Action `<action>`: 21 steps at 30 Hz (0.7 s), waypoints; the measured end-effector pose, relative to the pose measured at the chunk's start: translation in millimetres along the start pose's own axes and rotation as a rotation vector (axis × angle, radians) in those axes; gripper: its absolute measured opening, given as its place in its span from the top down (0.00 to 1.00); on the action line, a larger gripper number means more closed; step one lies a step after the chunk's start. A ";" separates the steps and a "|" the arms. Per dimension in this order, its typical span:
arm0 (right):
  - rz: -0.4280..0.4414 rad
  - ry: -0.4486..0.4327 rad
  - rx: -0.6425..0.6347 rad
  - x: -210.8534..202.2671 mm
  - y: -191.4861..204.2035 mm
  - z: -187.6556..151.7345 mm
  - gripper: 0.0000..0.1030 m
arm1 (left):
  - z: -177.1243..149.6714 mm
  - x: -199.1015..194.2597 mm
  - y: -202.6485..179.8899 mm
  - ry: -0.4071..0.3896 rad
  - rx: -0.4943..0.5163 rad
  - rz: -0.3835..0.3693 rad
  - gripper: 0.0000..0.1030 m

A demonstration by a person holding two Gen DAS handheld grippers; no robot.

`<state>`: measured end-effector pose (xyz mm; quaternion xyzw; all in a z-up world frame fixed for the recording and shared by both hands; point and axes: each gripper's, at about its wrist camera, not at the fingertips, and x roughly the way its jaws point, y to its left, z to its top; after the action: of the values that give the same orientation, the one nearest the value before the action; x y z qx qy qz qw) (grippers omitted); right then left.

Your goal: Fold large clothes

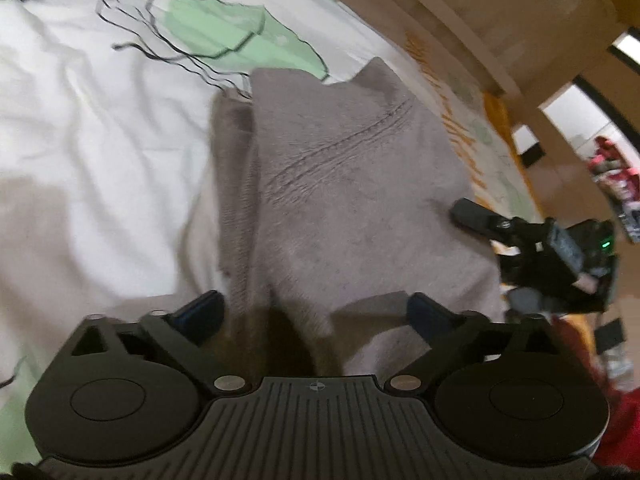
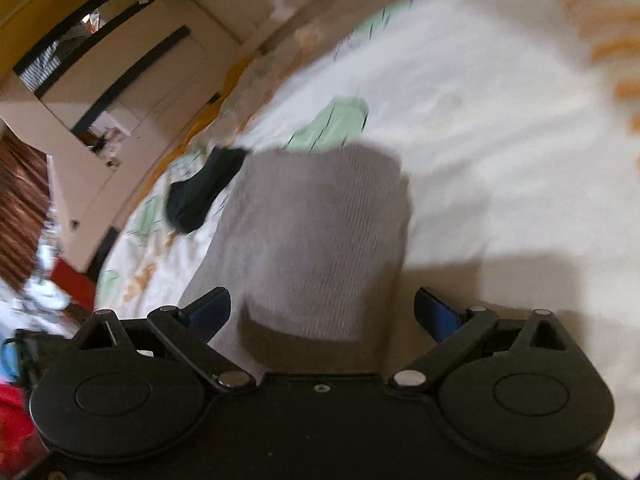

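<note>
A folded grey knit garment (image 1: 352,184) lies on a white bedsheet (image 1: 100,152) printed with green and orange shapes. In the left wrist view my left gripper (image 1: 314,314) stands open over the garment's near edge, its fingers wide apart and not pressing the cloth. My right gripper (image 1: 472,216) shows at the garment's right edge. In the right wrist view the right gripper (image 2: 324,308) is open too. The grey garment (image 2: 320,232) lies ahead between its spread fingers, with nothing gripped. This view is blurred.
A dark blurred object (image 2: 204,192) lies at the garment's far left corner; I cannot tell what it is. Beyond the bed stand pale wooden furniture (image 2: 120,92) and red items (image 1: 612,168). White sheet spreads to the left of the garment.
</note>
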<state>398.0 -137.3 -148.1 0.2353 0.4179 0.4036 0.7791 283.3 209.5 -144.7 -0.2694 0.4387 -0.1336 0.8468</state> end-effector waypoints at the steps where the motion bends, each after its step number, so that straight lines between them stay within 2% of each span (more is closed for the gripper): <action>1: 0.020 -0.011 0.000 2.9 0.0 -0.8 0.02 | 2.4 3.0 1.5 0.004 0.000 -0.034 0.01; 3: 0.063 -0.018 0.032 6.8 -1.1 1.1 0.03 | 7.0 8.1 7.8 0.013 -0.027 -0.114 0.04; 4: 0.077 -0.017 0.052 8.2 -1.1 2.9 0.03 | 7.6 9.3 10.1 0.020 -0.044 -0.145 0.13; 5: 0.062 -0.015 0.060 8.4 0.1 4.4 0.15 | 8.3 10.1 11.0 0.035 -0.056 -0.170 0.20; 6: 0.025 -0.008 0.065 7.6 0.5 5.5 0.37 | 7.4 9.7 9.5 0.045 -0.054 -0.183 0.22; 7: 0.036 -0.004 0.086 3.7 -0.4 5.4 0.38 | 6.0 9.6 7.0 0.061 -0.042 -0.200 0.27; 12: 0.061 -0.021 0.169 -24.2 5.6 -4.4 0.42 | -13.4 6.0 -17.2 0.131 -0.008 -0.294 0.27; 21: -0.054 0.037 0.218 -109.7 23.6 -46.3 0.42 | -86.0 -7.3 -71.7 0.276 0.016 -0.444 0.27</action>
<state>313.2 -213.3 -105.9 0.2998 0.4796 0.3392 0.7517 209.7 125.0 -139.1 -0.3316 0.4793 -0.3554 0.7308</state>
